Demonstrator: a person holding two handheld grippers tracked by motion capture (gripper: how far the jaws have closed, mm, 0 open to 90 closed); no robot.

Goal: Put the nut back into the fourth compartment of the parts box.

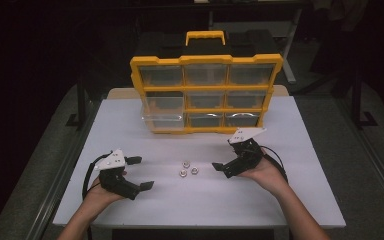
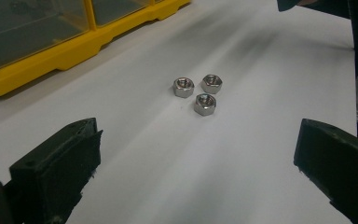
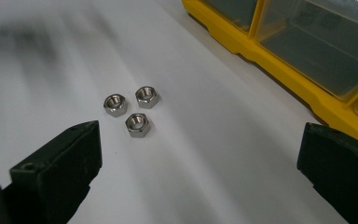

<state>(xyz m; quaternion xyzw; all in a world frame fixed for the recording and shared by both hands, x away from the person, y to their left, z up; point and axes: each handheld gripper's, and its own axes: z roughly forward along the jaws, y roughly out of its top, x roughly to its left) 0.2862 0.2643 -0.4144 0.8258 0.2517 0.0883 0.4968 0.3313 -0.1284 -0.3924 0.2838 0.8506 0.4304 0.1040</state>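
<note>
1. Three hex nuts (image 1: 188,168) lie clustered on the white tabletop (image 1: 280,200), between the two grippers and clear of both.
2. A yellow drawer organizer (image 1: 206,92) stands at the far edge.
3. Left gripper (image 1: 139,173): jaws wide apart, empty, aimed at the nuts.
4. Right gripper (image 1: 221,156): jaws apart, empty, nuts near ahead.

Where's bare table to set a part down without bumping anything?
Free: the strip between the three nuts and the table's near edge, and the left side beside the yellow organizer. Crowded: the middle, where the nuts sit between the open left hand-held gripper and the open right hand-held gripper.
</note>
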